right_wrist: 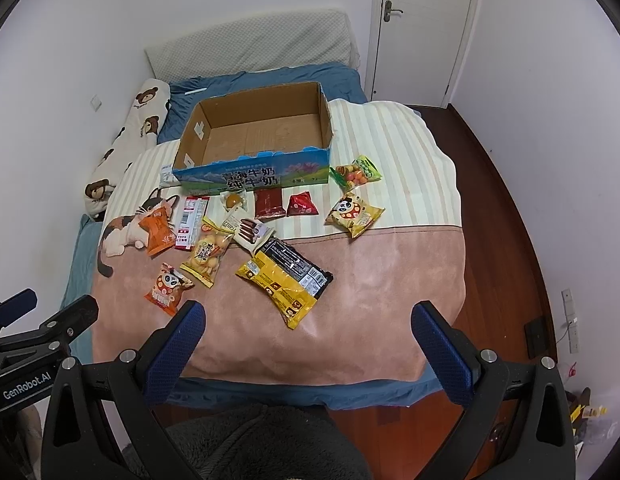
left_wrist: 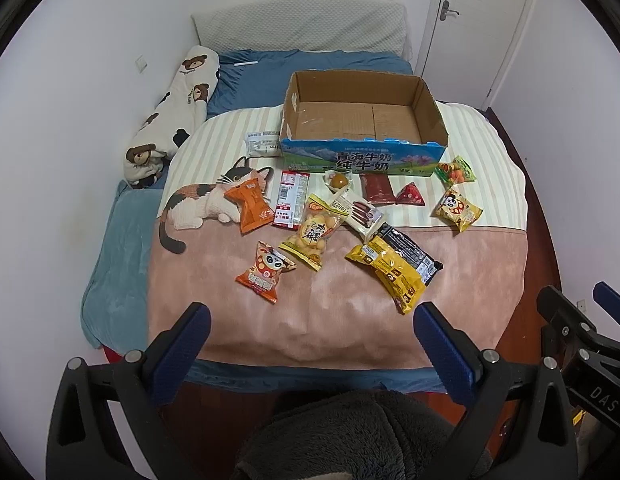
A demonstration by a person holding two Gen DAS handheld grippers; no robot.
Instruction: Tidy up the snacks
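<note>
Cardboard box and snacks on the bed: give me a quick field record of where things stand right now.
box: cardboard box open-topped, nothing inside
snacks: all loose on the blanket, in front of and beside the box
nearest packs: orange panda pack, yellow pack lying partly over the black pack
left hand-held gripper: open, holding nothing
right hand-held gripper: open, holding nothing
progress: no snack boxed yet

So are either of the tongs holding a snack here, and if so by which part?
Nothing is held. The left tongs and the right tongs are both open, with only the blanket showing between their fingers.
</note>
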